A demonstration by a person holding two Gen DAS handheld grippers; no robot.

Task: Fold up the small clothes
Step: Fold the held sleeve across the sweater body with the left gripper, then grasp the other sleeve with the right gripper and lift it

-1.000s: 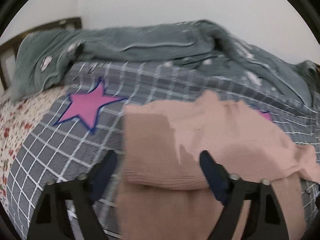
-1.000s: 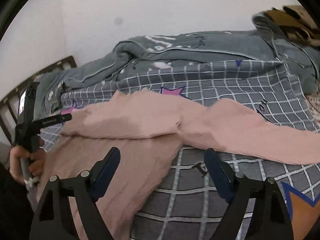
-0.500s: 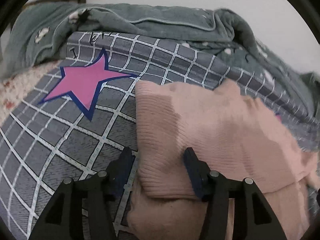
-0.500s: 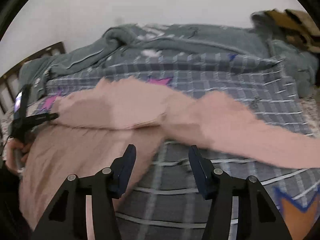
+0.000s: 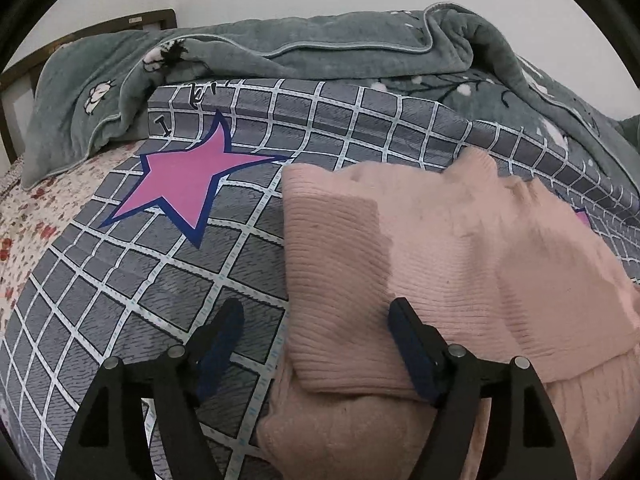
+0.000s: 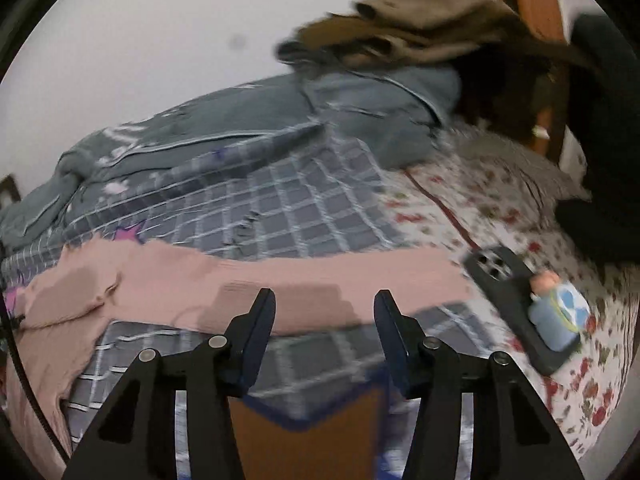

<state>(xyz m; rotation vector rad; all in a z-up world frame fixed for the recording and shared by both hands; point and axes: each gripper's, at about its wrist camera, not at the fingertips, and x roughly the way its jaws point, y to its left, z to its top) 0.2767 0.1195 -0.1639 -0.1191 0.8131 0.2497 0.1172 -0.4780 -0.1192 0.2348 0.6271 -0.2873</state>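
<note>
Two grippers are up on my feeds, both with jaws spread and nothing between them. My left gripper (image 5: 316, 340) hangs low over the near left corner of the pink sweater (image 5: 440, 264), which lies on the grey checked quilt (image 5: 132, 280). Its right finger (image 5: 408, 344) sits over the ribbed folded edge, its left finger over bare quilt; I cannot tell whether either pad touches fabric. A folded-over panel covers the sweater's body, and the lower part runs out of frame beneath the gripper. A pink star (image 5: 188, 184) is printed on the quilt to the left, and a second one is mostly hidden behind the sweater's far edge.

My right gripper (image 6: 324, 320) is also parted, less widely, over the quilt just short of the sweater's long sleeve (image 6: 320, 276), which stretches out toward a dark phone (image 6: 516, 304) with a small figure (image 6: 560, 316) lying on it. That feed is smeared by motion blur, so the sleeve's cuff and edges are hard to make out. Behind, a grey-green blanket (image 6: 360, 108) is heaped along the wall, with brownish clothing (image 6: 420, 28) on top that I cannot identify.
</note>
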